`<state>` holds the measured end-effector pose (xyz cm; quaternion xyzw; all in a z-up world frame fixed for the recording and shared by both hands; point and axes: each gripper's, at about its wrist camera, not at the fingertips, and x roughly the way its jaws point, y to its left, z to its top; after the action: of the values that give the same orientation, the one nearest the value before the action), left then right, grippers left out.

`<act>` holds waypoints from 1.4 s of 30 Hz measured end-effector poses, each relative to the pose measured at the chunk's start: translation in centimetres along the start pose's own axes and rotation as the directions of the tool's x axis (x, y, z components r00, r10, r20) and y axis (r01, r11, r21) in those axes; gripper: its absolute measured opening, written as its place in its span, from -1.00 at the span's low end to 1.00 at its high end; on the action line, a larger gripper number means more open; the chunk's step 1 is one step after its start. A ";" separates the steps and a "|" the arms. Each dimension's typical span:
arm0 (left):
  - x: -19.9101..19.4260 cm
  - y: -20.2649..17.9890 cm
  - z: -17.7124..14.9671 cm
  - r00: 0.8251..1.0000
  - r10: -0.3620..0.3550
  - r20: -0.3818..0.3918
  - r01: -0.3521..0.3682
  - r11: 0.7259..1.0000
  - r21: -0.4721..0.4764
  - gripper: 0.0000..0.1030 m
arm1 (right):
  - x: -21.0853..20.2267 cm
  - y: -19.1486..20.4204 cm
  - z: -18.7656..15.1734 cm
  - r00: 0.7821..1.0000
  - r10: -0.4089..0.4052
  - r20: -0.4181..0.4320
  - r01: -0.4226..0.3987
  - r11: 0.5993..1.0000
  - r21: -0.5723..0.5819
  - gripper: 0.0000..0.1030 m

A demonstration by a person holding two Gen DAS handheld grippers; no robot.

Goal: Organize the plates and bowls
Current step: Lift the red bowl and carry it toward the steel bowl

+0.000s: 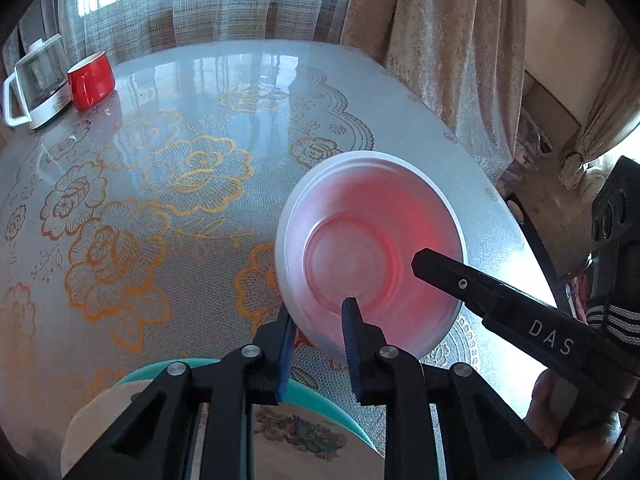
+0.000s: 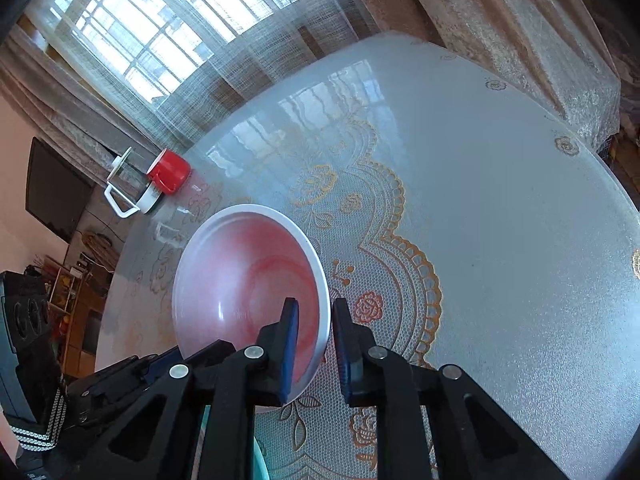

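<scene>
A white bowl (image 1: 372, 248) with a pink-red inside hangs tilted over the lace-patterned table (image 1: 168, 184). My left gripper (image 1: 319, 338) is shut on its near rim, one blue pad inside the bowl and one outside. The right gripper's finger (image 1: 460, 280) reaches in from the right over the opposite rim. In the right wrist view the bowl (image 2: 240, 280) sits left of centre, and my right gripper (image 2: 316, 342) is shut on its right rim. The left gripper's fingers (image 2: 160, 360) show at the bowl's lower left. Whether the bowl touches the table I cannot tell.
A teal plate (image 1: 340, 408) holding a floral plate (image 1: 308, 444) lies under my left gripper, with a pale plate (image 1: 100, 416) beside it. A red mug (image 1: 91, 80) and glass kettle (image 1: 38, 80) stand far left. The table edge (image 1: 516, 220) and curtains (image 1: 452, 40) lie right.
</scene>
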<state>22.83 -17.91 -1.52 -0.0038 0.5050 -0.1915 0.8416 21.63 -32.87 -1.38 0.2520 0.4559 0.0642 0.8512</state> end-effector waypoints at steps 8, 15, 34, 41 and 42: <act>0.2 -0.9 -1.8 1.000 0.001 -0.018 0.000 1.000 0.020 -0.56 | -0.5 -0.9 -1.4 1.000 -0.021 -0.009 0.022 0.999 0.028 -0.62; 0.5 -0.7 -1.6 1.000 -0.007 -0.024 0.007 1.000 -0.014 -0.54 | -0.6 -1.2 -1.8 1.000 -0.004 -0.028 0.005 0.998 0.065 -0.47; -1.8 -1.5 -2.3 0.998 0.007 0.064 -0.009 0.999 0.031 -0.65 | -2.0 0.4 -3.1 0.999 -0.047 0.028 0.047 0.999 0.000 -0.57; -4.1 -1.6 -3.3 0.994 -0.004 0.112 -0.001 0.999 0.045 -0.65 | -3.1 1.5 -3.7 0.998 -0.043 0.051 0.044 0.999 -0.015 -0.57; -4.3 -1.6 -3.5 0.993 -0.005 0.118 0.000 0.999 0.045 -0.65 | -3.3 1.6 -3.8 0.998 -0.042 0.053 0.043 0.999 -0.018 -0.57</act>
<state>17.53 -17.28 0.73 0.0033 0.4500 -0.2033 0.8695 16.86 -31.14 0.09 0.2357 0.4381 0.0438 0.8664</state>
